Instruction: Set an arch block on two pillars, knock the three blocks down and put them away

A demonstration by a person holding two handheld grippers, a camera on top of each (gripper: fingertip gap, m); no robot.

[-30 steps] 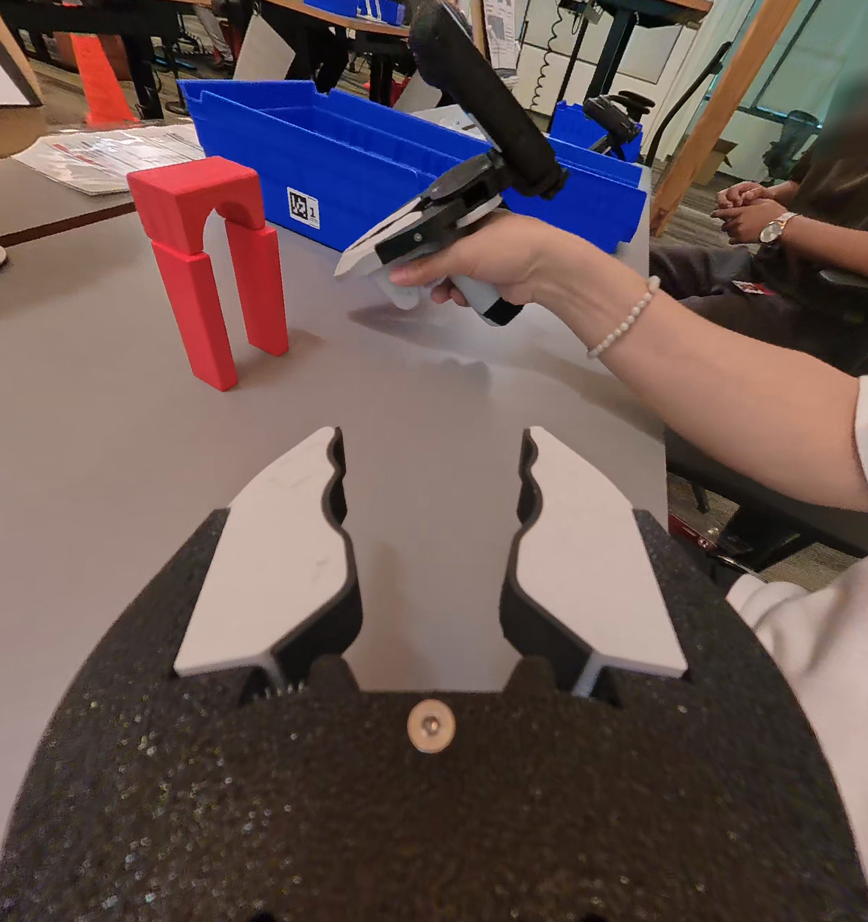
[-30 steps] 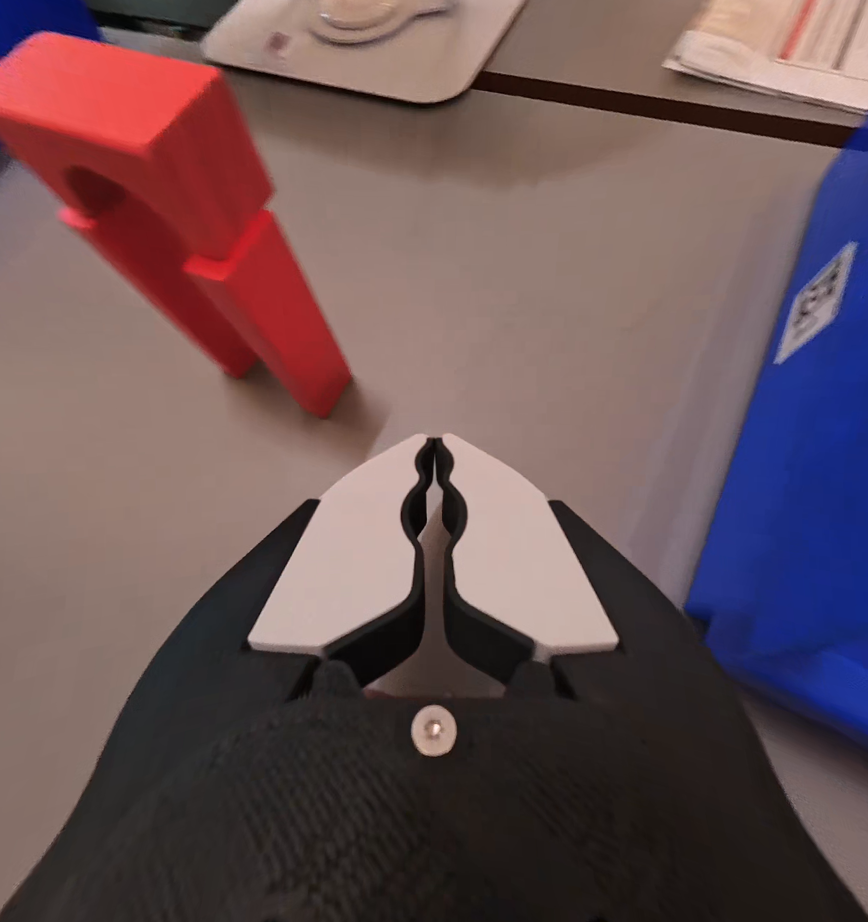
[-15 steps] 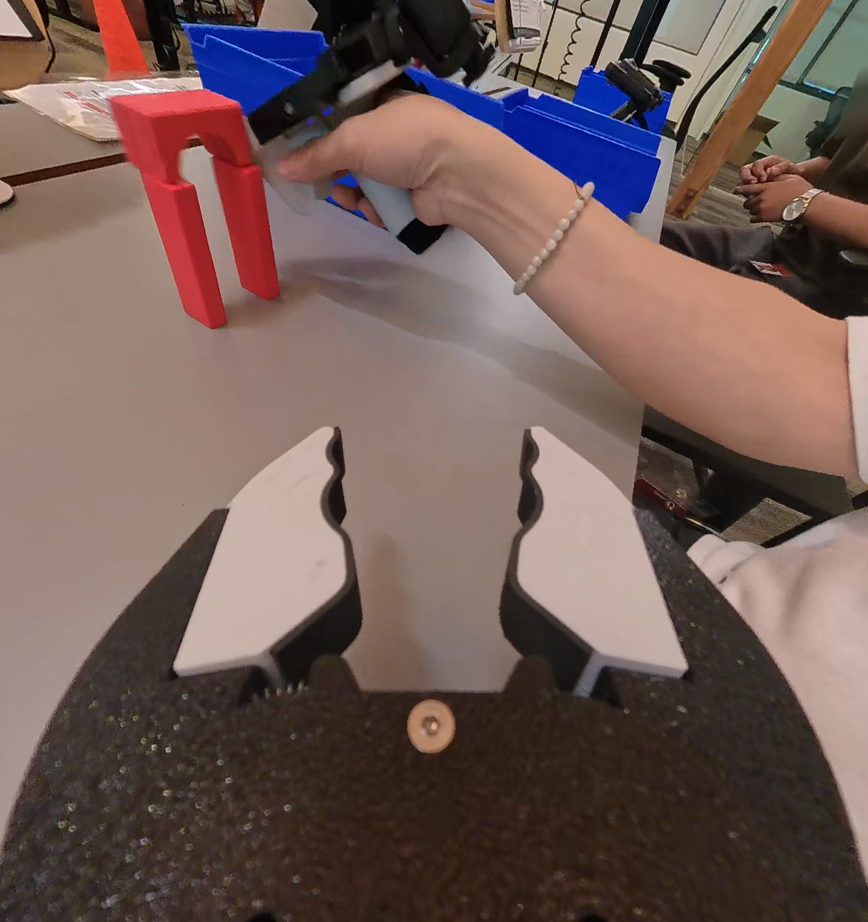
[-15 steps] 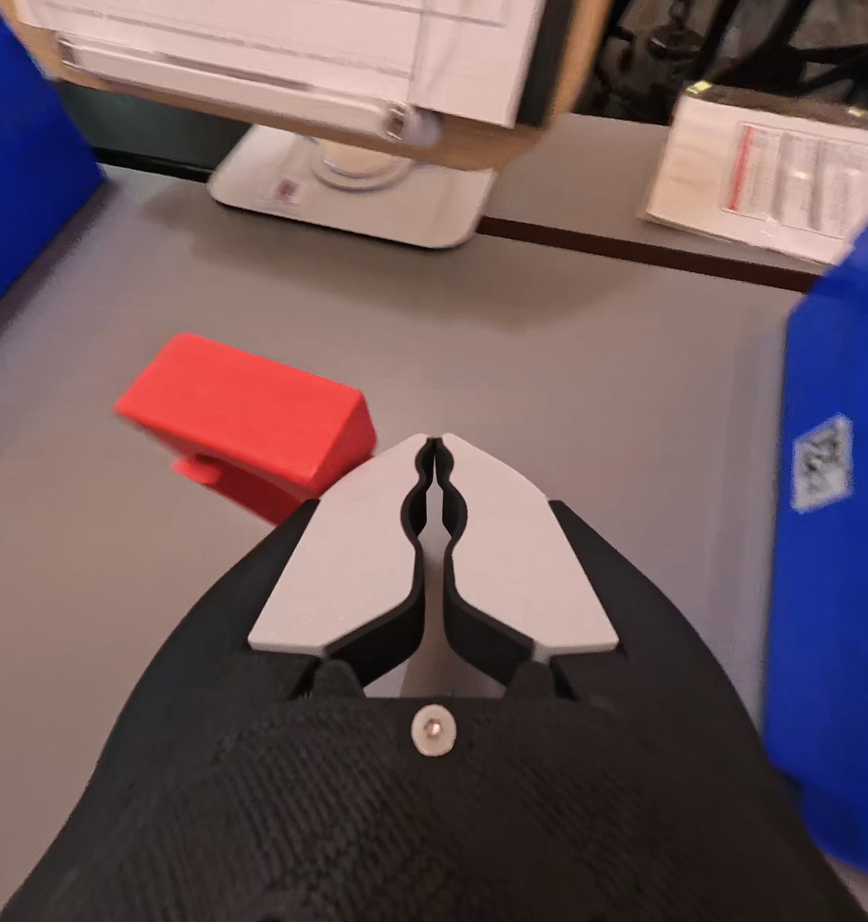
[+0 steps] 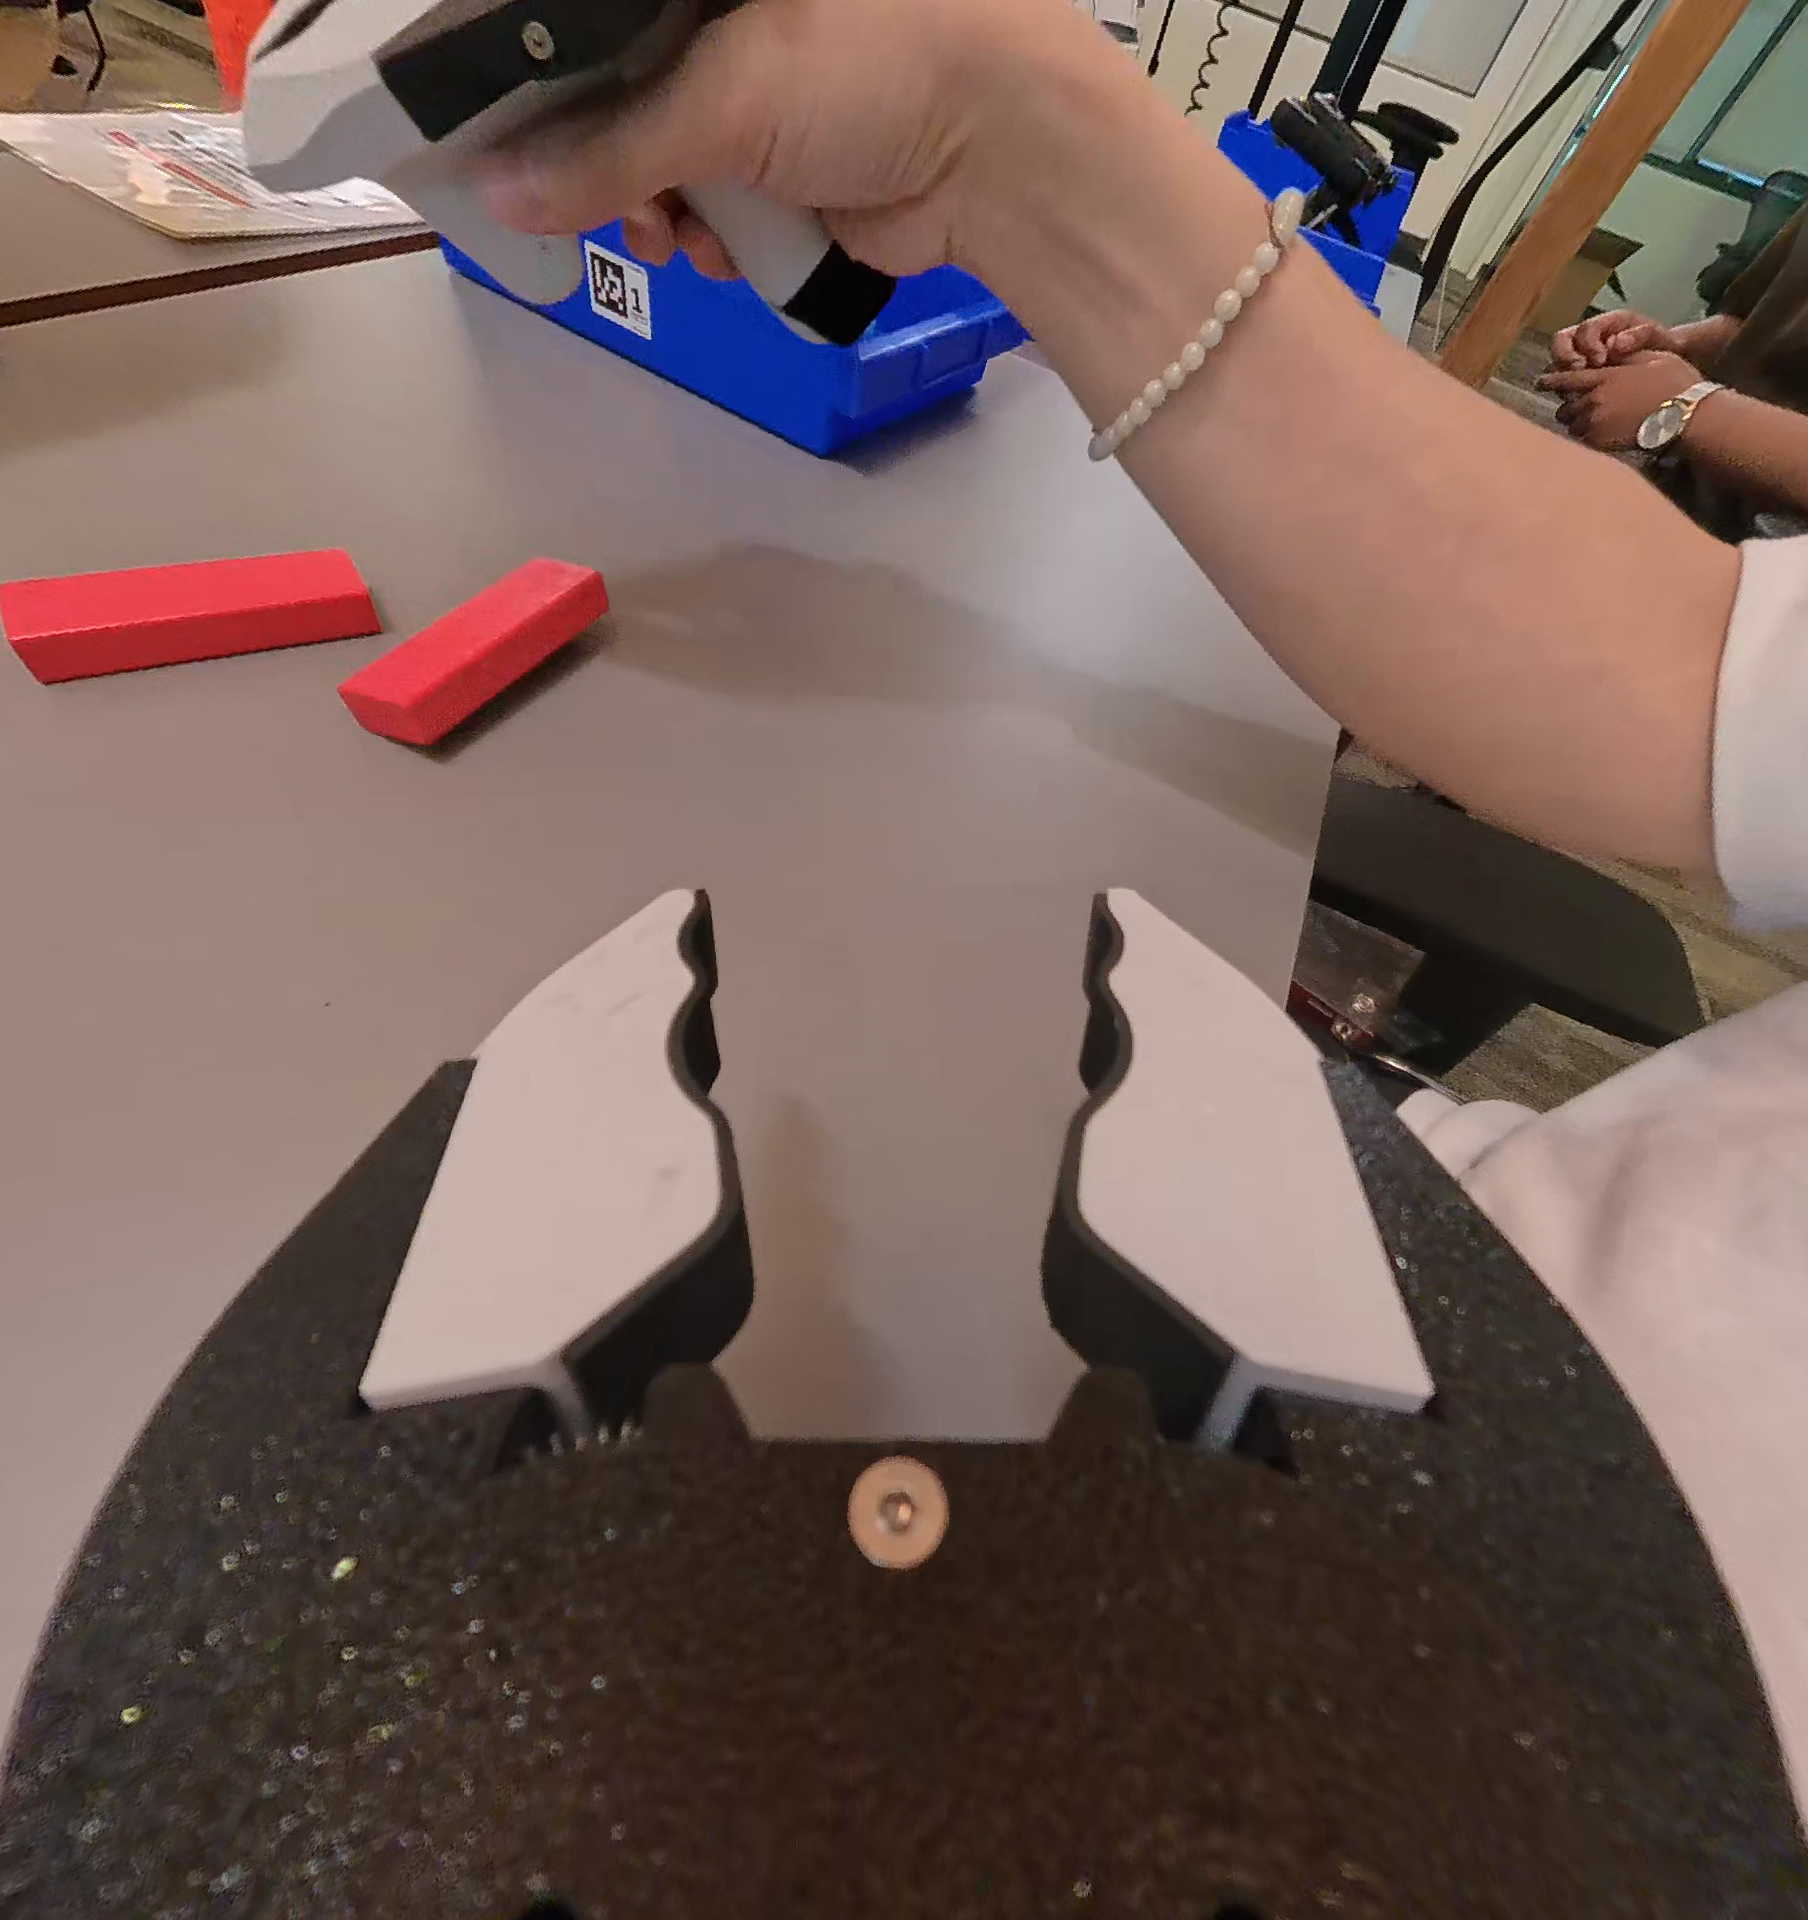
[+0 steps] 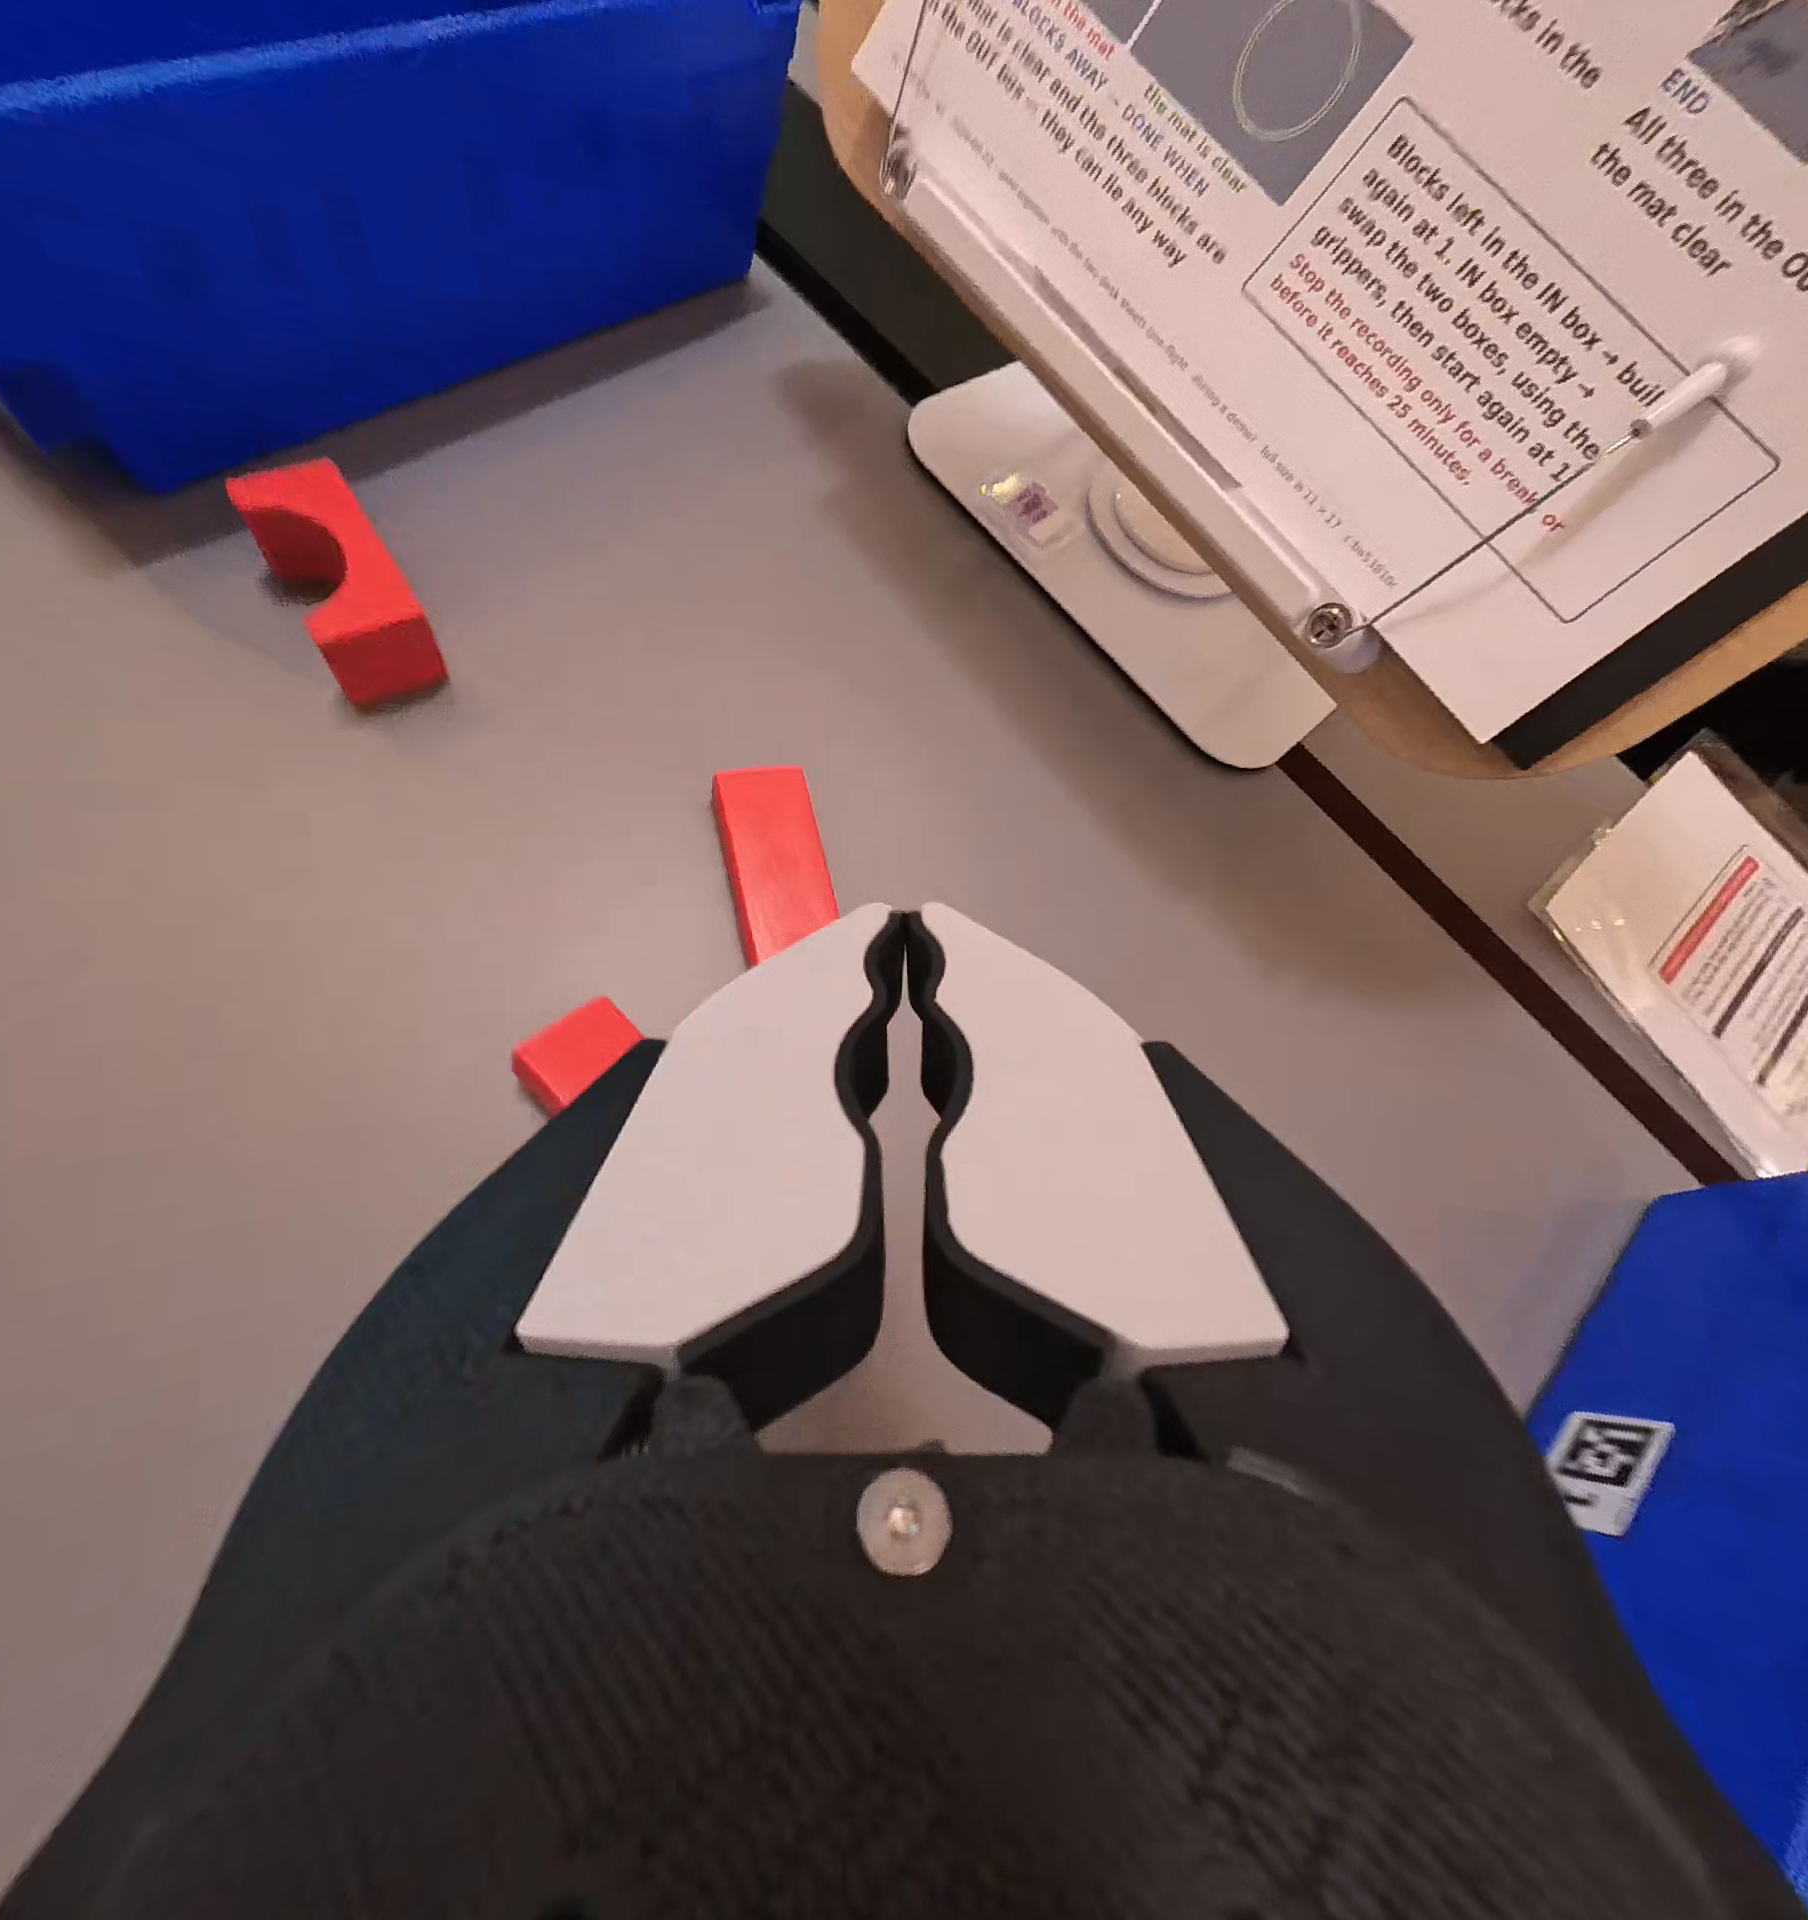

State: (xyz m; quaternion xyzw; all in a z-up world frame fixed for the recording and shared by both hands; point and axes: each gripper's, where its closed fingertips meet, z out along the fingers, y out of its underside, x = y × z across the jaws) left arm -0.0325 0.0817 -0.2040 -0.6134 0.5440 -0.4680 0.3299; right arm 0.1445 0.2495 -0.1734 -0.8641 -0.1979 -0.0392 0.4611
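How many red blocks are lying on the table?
3. An arch-shaped block lies near the far blue bin. Two long blocks lie flat: one just beyond the right gripper fingers, the other partly hidden beside them.

The grey table (image 5: 256, 935) is smooth and matt; the red blocks (image 5: 183, 613) look matt, faintly grained; the blue bin (image 6: 339, 208) is glossy plastic; the left gripper (image 5: 900, 1039) has smooth pale fingers (image 5: 567, 1174) on rough, speckled black foam; the sign board (image 6: 1565, 665) has a wood edge under paper.

Two red bars (image 5: 185, 613) (image 5: 474, 649) and an arch block (image 6: 334, 582) lie flat, seemingly apart.
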